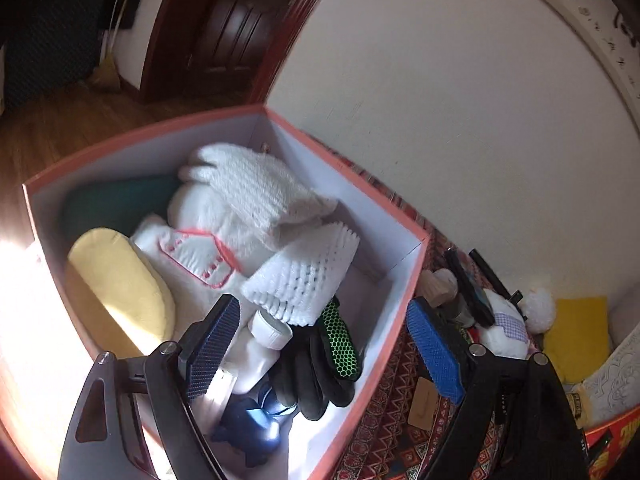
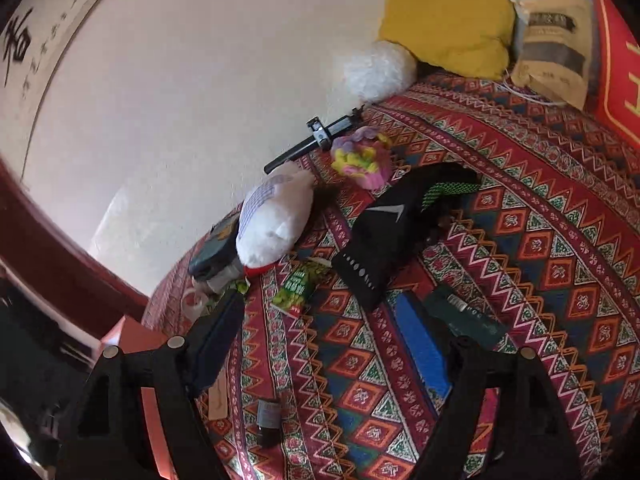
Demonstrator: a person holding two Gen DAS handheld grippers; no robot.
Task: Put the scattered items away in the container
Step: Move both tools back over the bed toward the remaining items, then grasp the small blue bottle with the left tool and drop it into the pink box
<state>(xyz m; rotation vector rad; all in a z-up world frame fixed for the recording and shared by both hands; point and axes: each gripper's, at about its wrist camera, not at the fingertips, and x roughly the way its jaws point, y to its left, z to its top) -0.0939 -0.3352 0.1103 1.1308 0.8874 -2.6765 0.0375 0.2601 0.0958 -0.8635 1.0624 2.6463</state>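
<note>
Two grippers stood wide open and held nothing: the left gripper (image 1: pixel 324 344) hung over the near corner of the pink-rimmed box (image 1: pixel 404 248), which held a white knitted glove (image 1: pixel 256 184), a yellow cushion (image 1: pixel 120 280), a white bottle (image 1: pixel 260 352) and a black-and-green glove (image 1: pixel 332 356). The right gripper (image 2: pixel 328 344) hovered above the patterned cloth (image 2: pixel 520 208), where a second black-and-green glove (image 2: pixel 396 220), a white plush toy (image 2: pixel 276 216), a green packet (image 2: pixel 298 284) and a small dark bottle (image 2: pixel 268 420) lay scattered.
</note>
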